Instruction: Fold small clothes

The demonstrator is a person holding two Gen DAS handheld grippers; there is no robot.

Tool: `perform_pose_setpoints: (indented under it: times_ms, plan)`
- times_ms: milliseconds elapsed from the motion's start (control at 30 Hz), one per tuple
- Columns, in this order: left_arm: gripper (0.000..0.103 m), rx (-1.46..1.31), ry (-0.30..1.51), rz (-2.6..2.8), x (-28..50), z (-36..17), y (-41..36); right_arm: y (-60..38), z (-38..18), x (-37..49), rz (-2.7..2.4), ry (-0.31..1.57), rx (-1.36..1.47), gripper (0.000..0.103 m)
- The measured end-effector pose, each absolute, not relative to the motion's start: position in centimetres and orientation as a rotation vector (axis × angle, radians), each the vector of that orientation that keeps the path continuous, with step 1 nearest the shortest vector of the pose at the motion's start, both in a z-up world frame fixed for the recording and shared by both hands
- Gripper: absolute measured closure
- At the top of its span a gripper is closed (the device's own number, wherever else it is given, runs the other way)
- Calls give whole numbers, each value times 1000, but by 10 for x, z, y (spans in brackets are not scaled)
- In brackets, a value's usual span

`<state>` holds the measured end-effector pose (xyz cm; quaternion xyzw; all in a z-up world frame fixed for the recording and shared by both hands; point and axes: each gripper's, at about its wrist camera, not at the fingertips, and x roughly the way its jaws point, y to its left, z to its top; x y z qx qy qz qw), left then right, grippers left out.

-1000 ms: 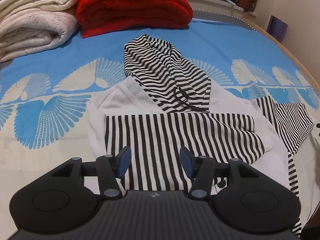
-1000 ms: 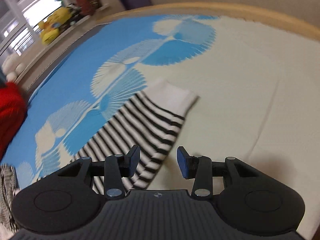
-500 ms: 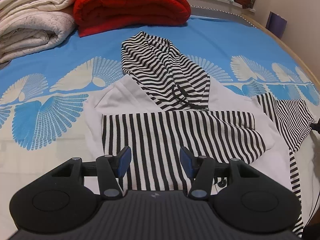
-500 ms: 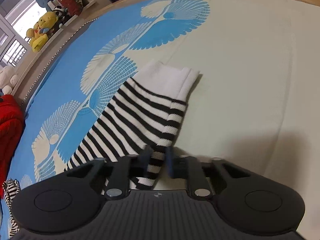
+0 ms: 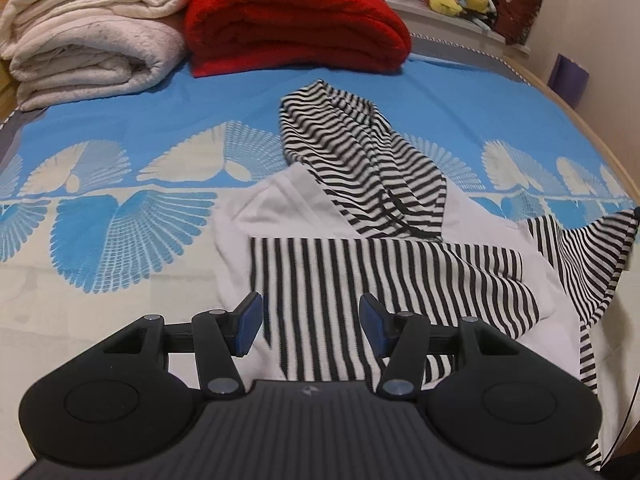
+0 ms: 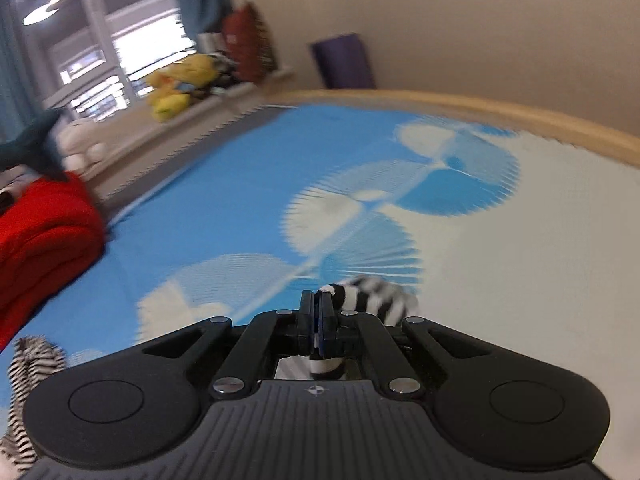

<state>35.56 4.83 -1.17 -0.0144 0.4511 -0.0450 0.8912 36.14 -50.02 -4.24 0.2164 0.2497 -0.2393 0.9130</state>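
Bed [image 5: 120, 128]: blue and cream spread is filling both views, with a red blanket [image 5: 296, 20] lying at the upper centre of the left view.
Hoodie [image 5: 360, 264]: it is lying flat mid-frame in the left view, one striped sleeve already folded across the chest.
Other sleeve [image 5: 588, 256]: it is lifting at the right edge, its long axis running from the shoulder out to the right.
Right gripper [image 6: 319, 322]: it is clamping that sleeve's cuff [image 6: 372, 294], jaws having just closed on it.
Left gripper [image 5: 310, 320]: it is hovering with jaws apart above the hem, holding nothing.
Coming move: the right hand is nearer; the sleeve probably needs carrying leftward across the chest.
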Motion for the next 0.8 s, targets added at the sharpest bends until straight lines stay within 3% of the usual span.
perform_pose_setpoints:
  times_ms: [267, 433, 533, 800]
  plan:
    - [44, -107, 916, -65, 353, 2, 82, -307, 17, 364, -27, 531, 215, 102]
    - [44, -144, 925, -50, 353, 4, 99, -185, -15, 350, 518, 869, 226, 101]
    - [44, -165, 924, -47, 354, 5, 105, -172, -27, 341, 443, 965, 217, 101]
    - [44, -290, 1026, -71, 370, -28, 102, -224, -29, 340, 214, 890, 385, 81]
